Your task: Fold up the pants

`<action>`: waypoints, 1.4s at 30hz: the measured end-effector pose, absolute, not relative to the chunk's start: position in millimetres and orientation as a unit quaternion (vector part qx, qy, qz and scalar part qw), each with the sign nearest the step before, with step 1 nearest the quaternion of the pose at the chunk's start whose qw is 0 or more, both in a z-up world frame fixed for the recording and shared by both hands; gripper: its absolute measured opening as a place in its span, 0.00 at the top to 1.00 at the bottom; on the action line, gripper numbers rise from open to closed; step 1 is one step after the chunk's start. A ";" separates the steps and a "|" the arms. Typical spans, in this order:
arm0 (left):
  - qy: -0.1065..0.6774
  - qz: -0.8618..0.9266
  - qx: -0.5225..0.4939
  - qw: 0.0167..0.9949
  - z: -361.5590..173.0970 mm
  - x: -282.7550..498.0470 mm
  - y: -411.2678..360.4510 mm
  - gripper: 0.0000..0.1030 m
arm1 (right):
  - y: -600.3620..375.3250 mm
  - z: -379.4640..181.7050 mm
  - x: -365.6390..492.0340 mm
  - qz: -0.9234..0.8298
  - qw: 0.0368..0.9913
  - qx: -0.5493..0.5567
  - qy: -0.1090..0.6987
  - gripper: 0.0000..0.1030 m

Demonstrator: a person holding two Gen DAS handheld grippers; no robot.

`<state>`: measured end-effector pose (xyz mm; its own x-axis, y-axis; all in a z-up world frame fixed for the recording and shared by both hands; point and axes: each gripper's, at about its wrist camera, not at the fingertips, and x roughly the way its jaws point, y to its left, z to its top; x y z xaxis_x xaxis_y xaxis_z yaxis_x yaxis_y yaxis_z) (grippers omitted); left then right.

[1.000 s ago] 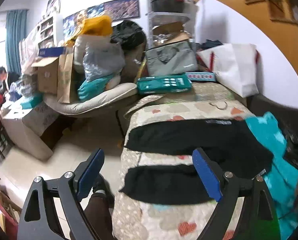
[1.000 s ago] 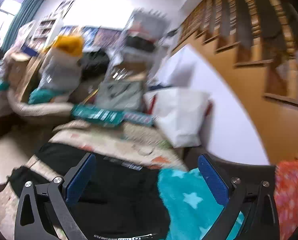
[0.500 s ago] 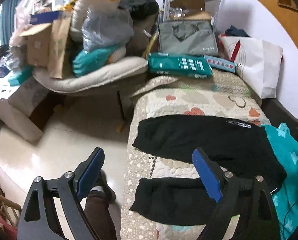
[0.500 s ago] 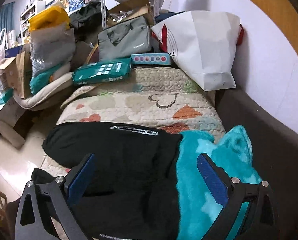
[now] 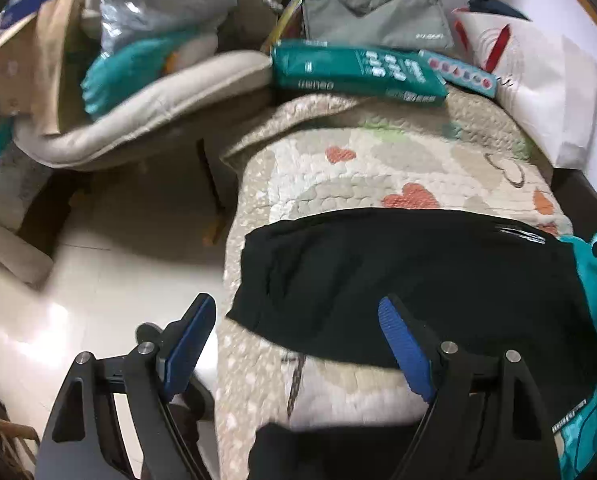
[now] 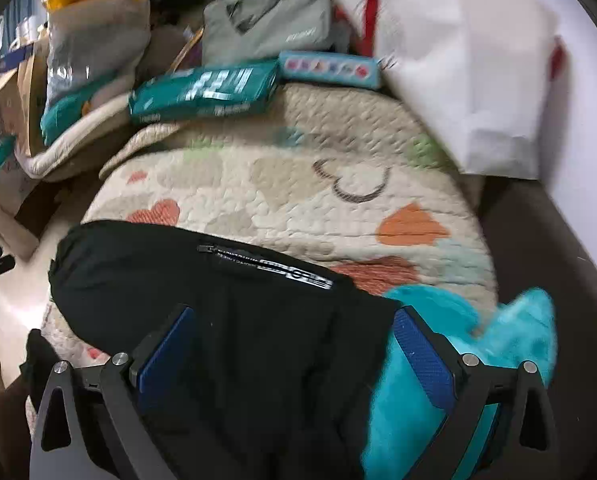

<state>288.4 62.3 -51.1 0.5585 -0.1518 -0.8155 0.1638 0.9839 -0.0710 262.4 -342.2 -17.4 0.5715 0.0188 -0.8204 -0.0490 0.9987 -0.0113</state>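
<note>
Left wrist view: left gripper [image 5: 294,336] jaws wide, nothing held, above black pants [image 5: 410,276] spread on heart-print quilt [image 5: 338,184].

Right wrist view, blurry: right gripper [image 6: 294,344] jaws wide too, probably just above pants' waist, teal blanket [image 6: 478,344] alongside.

Both grippers' fingers [image 5: 406,352] [image 6: 422,360] spread wide
</note>
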 end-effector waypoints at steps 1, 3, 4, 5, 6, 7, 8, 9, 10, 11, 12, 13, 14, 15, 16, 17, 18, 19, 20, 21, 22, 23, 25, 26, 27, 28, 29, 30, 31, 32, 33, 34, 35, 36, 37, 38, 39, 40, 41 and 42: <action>0.466 -0.090 0.005 0.880 -58.7 297.7 61.0 0.19 | -340.2 -25.1 271.4 0.027 0.884 -0.017 0.466 0.02; 0.477 -0.088 0.004 0.874 -74.7 319.1 58.0 0.19 | -332.3 -40.5 292.4 0.041 0.879 -0.024 0.474 0.05; 0.484 -0.087 0.003 0.871 -83.4 331.6 56.5 0.19 | -328.5 -48.3 302.1 0.047 0.876 -0.028 0.479 0.06; 0.490 -0.086 0.000 0.867 -90.8 342.7 55.5 0.19 | -324.8 -53.0 308.0 0.050 0.875 -0.032 0.481 0.07; 0.494 -0.086 -0.004 0.865 -96.2 351.7 55.3 0.19 | -320.4 -61.3 317.6 0.055 0.872 -0.041 0.484 0.07; 0.500 -0.086 -0.010 0.862 -103.2 363.8 55.3 0.19 | -318.4 -66.6 322.4 0.056 0.870 -0.048 0.487 0.08; 0.502 -0.083 -0.015 0.860 -108.0 373.5 55.5 0.19 | -316.9 -72.1 327.8 0.059 0.869 -0.053 0.489 0.09; 0.504 -0.079 -0.021 0.860 -112.7 382.7 55.7 0.19 | -316.1 -78.8 332.8 0.064 0.866 -0.057 0.493 0.11; 0.506 -0.077 -0.027 0.858 -117.9 392.9 55.4 0.19 | -315.8 -83.4 335.2 0.068 0.864 -0.060 0.495 0.12; 0.508 -0.076 -0.030 0.857 -121.8 400.2 54.5 0.19 | -315.3 -87.2 337.5 0.071 0.862 -0.063 0.498 0.14; 0.511 -0.077 -0.031 0.856 -125.9 406.3 53.3 0.19 | -315.9 -92.0 339.2 0.077 0.860 -0.066 0.499 0.17; 0.514 -0.080 -0.027 0.854 -130.3 412.3 50.8 0.19 | -316.5 -94.7 340.1 0.079 0.860 -0.066 0.501 0.18; 0.516 -0.083 -0.018 0.852 -134.8 417.0 47.2 0.19 | -318.0 -98.7 341.5 0.080 0.858 -0.068 0.503 0.20; 0.520 -0.087 -0.007 0.850 -139.3 419.8 43.1 0.19 | -320.2 -102.2 342.8 0.079 0.856 -0.071 0.506 0.22; 0.522 -0.091 0.000 0.848 -142.2 421.3 39.4 0.19 | -321.5 -104.6 343.6 0.079 0.855 -0.072 0.507 0.23; 0.522 -0.096 0.008 0.847 -144.9 421.6 36.7 0.19 | -323.5 -107.9 345.3 0.079 0.854 -0.073 0.510 0.25; 0.517 -0.097 0.013 0.850 -145.9 420.6 35.0 0.18 | -325.2 -110.2 347.3 0.079 0.853 -0.072 0.511 0.27; 0.514 -0.098 0.011 0.852 -146.1 419.5 35.3 0.18 | -326.7 -111.8 349.4 0.080 0.852 -0.072 0.512 0.27; 0.516 -0.101 0.006 0.851 -146.6 419.2 36.5 0.18 | -328.3 -112.8 351.0 0.081 0.852 -0.071 0.512 0.28; 0.520 -0.106 0.001 0.848 -147.3 419.1 38.0 0.24 | -329.4 -114.3 353.6 0.082 0.851 -0.070 0.514 0.30; 0.522 -0.117 -0.003 0.845 -146.6 417.6 38.6 0.36 | -329.4 -115.1 355.2 0.082 0.850 -0.068 0.515 0.30; 0.519 -0.119 -0.001 0.847 -144.9 415.6 38.4 0.44 | -329.4 -115.8 356.0 0.083 0.850 -0.067 0.516 0.33; 0.506 -0.122 0.022 0.854 -138.7 407.4 32.9 0.85 | -327.8 -117.2 355.5 0.094 0.846 -0.061 0.521 0.55; 0.503 -0.122 0.032 0.855 -137.5 405.1 30.6 0.86 | -327.2 -117.4 355.1 0.096 0.843 -0.057 0.526 0.82; 0.500 -0.121 0.041 0.856 -135.5 402.0 27.4 0.87 | -326.7 -116.0 353.7 0.090 0.844 -0.060 0.525 0.85; 0.499 -0.119 0.046 0.857 -133.7 401.3 27.1 0.88 | -326.9 -113.4 351.7 0.088 0.845 -0.060 0.525 0.87; 0.497 -0.118 0.049 0.859 -132.7 399.2 25.6 0.88 | -326.4 -110.2 349.4 0.089 0.845 -0.057 0.524 0.89; 0.494 -0.118 0.049 0.860 -129.8 395.6 25.1 0.88 | -324.7 -105.3 345.4 0.088 0.847 -0.058 0.520 0.90; 0.491 -0.118 0.045 0.862 -126.3 392.1 25.6 0.88 | -323.2 -101.1 341.6 0.087 0.849 -0.061 0.518 0.90; 0.489 -0.120 0.040 0.863 -122.8 388.2 27.2 0.88 | -321.2 -96.9 337.7 0.087 0.850 -0.063 0.516 0.90; 0.486 -0.122 0.038 0.865 -119.1 385.3 27.2 0.88 | -318.1 -91.1 331.7 0.087 0.851 -0.067 0.514 0.91; 0.482 -0.123 0.038 0.867 -113.5 381.8 28.7 0.88 | -315.7 -87.3 327.0 0.087 0.852 -0.071 0.512 0.91; 0.479 -0.124 0.037 0.868 -109.0 378.4 30.2 0.88 | -313.5 -83.4 322.0 0.086 0.852 -0.075 0.511 0.91; 0.474 -0.125 0.034 0.871 -101.9 371.8 33.0 0.88 | -310.2 -77.7 314.3 0.086 0.854 -0.080 0.508 0.91; 0.470 -0.125 0.031 0.873 -97.9 368.0 35.2 0.88 | -307.5 -73.6 307.8 0.085 0.855 -0.082 0.506 0.91; 0.464 -0.125 0.027 0.876 -91.6 362.2 37.8 0.88 | -305.5 -69.3 301.8 0.086 0.856 -0.082 0.504 0.91; 0.458 -0.126 0.022 0.880 -83.9 354.0 41.6 0.88 | -303.5 -63.7 292.6 0.087 0.857 -0.083 0.502 0.92; 0.454 -0.127 0.018 0.882 -78.8 347.5 45.4 0.88 | -301.6 -59.8 285.3 0.088 0.857 -0.085 0.501 0.92; 0.450 -0.128 0.015 0.884 -73.9 339.7 48.1 0.88 | -300.4 -57.0 277.9 0.087 0.857 -0.088 0.500 0.92; 0.445 -0.129 0.014 0.886 -69.1 331.3 51.0 0.88 | -298.3 -53.1 266.9 0.087 0.857 -0.092 0.500 0.92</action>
<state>331.3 51.0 -69.1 0.5704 -0.2161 -0.7924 0.2412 0.9663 -0.0899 266.9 -298.3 -53.1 0.4845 0.0561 -0.8730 -0.2403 0.9681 -0.0711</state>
